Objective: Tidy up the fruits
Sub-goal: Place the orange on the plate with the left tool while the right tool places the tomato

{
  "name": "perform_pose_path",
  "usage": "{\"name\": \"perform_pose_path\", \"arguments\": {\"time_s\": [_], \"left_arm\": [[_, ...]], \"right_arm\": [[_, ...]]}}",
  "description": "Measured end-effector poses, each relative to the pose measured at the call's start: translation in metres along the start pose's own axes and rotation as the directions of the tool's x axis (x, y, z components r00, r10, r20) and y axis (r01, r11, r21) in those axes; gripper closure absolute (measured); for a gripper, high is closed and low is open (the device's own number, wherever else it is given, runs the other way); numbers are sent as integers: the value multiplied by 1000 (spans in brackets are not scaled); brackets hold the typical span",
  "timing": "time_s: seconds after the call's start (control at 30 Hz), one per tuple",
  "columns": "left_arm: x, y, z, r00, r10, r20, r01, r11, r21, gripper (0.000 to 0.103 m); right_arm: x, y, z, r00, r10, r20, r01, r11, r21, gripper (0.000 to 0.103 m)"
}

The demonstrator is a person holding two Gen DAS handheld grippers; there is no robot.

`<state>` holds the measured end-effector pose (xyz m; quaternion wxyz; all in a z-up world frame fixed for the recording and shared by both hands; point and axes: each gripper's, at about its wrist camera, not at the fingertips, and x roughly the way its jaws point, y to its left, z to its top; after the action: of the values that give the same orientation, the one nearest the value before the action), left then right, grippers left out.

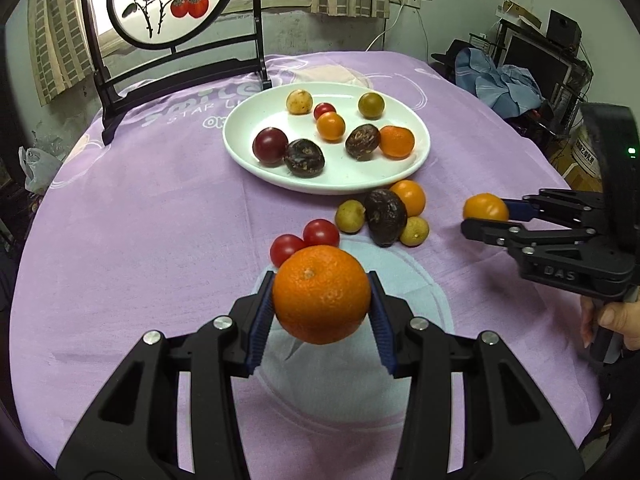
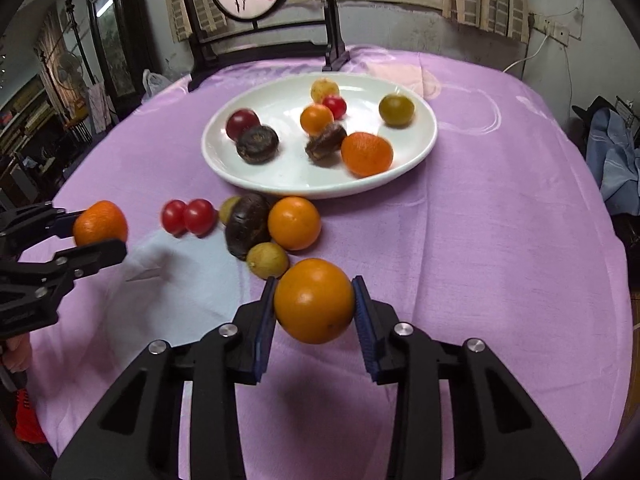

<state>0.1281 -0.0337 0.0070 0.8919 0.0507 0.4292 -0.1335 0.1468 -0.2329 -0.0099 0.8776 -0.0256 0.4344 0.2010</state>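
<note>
The rough-skinned orange [image 1: 322,295] sits clamped between the blue pads of the left tool [image 1: 321,308], lifted clear of the tabletop [image 1: 140,220]. The smoother orange [image 2: 314,301] is likewise pinched between the pads of the right tool [image 2: 315,312], also raised off the cloth. Each tool shows in the other's view, off to the side and holding its fruit: the right tool [image 1: 484,216] with its orange [image 1: 485,208], the left tool [image 2: 100,236] with its own [image 2: 100,223].

Just ahead of the left tool lie two red cherry tomatoes [image 1: 304,240], touching each other. Ahead of the right tool a loose cluster rests on the cloth: a yellow-green fruit [image 2: 267,260] nearest it, a dark wrinkled fruit [image 2: 248,224] and another orange [image 2: 294,223] pressed together behind that, and one more greenish fruit [image 2: 230,209] partly hidden by the dark one.

Farther ahead of both tools stands a white plate [image 1: 248,120], holding a dark red fruit [image 1: 270,145], two dark wrinkled fruits [image 1: 304,158], two small oranges [image 1: 396,142], a red tomato [image 1: 324,110], a pale yellow fruit [image 1: 299,101] and a green one [image 1: 371,105].

Beyond the plate, at the far edge of the tabletop, stands a dark-framed round screen [image 1: 172,0] painted with red fruit.
</note>
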Motion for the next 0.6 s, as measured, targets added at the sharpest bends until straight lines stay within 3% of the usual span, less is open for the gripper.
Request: {"name": "perform_pose_path", "arguments": {"time_s": [0.3,0.6], "left_arm": [[-20,-11,26,1000,5,29,-7,999,46,58],[0,-8,89,999,11,40,-12,999,33,58]], "right_arm": [[-57,6,16,992,20,126,-16,999,-36,66],[-32,-1,69,988,1,153,2,1000,-21,66]]}}
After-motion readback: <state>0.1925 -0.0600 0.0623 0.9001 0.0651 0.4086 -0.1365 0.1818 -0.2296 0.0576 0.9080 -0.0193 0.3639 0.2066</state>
